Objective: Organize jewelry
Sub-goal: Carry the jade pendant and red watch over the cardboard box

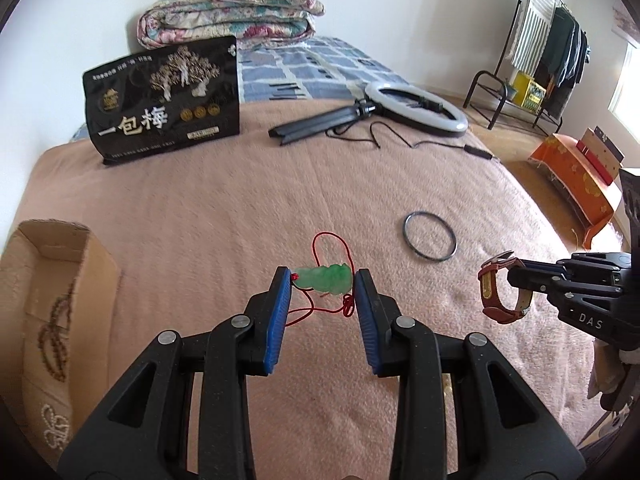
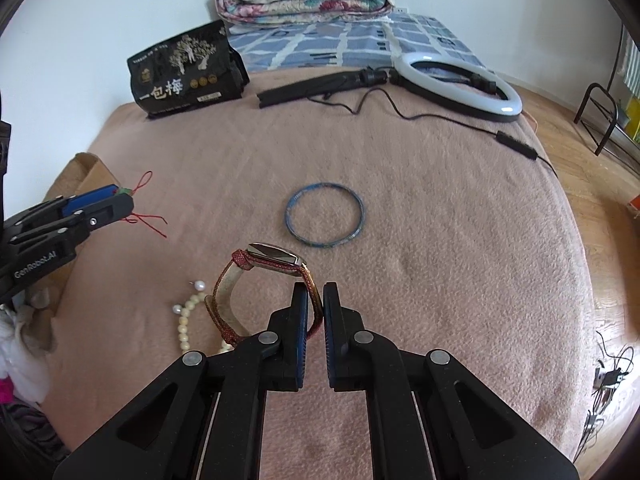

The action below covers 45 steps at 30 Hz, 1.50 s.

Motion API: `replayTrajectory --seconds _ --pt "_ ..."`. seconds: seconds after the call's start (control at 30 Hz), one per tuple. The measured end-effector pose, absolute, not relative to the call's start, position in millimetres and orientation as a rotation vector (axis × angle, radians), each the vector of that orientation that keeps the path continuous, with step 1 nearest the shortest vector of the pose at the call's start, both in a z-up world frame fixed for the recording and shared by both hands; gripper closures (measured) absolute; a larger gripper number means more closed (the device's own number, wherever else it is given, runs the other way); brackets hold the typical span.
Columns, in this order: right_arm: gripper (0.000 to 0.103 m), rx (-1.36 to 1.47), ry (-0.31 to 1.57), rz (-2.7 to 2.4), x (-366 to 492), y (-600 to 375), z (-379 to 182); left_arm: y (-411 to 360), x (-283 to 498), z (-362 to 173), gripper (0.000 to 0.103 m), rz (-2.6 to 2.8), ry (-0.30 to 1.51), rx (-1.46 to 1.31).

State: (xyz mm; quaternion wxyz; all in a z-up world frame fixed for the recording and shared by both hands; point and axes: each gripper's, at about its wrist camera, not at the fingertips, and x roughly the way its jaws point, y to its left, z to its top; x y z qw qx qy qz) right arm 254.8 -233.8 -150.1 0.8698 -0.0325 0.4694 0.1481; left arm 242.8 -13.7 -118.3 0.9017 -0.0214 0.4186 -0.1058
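Jade pendant [image 1: 325, 279] pinched end-to-end in left hand-held gripper [image 1: 323, 284], watch [image 2: 267, 280] strap clamped in nearly closed right hand-held gripper [image 2: 316, 300]; dangling red cord [image 1: 332, 248] may snag, smooth pendant may slip.

Large white characters "一包梅" are printed across the lower front of the black pouch [image 1: 164, 100], below a gold tree motif; the smaller lines of print on it are too fine to be read. "DAS" is marked on the body of the right gripper [image 1: 520, 276]. "GenRobot.AI" is marked along the side of the left gripper [image 2: 120, 200]
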Motion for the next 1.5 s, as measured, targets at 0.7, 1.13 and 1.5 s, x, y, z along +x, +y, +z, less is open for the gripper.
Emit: replayTrajectory --seconds 0.7,1.13,1.5 --pt "0.097 -0.113 0.891 0.412 210.8 -164.8 -106.6 69.3 190.8 -55.5 0.071 -0.14 0.765 -0.091" --pt "0.097 -0.136 0.876 0.515 198.0 -98.6 -98.2 168.4 155.1 -55.6 0.071 0.014 0.759 -0.145" --pt "0.097 -0.159 0.862 0.605 205.8 -28.1 -93.0 227.4 131.9 -70.1 0.071 0.119 0.773 -0.177"
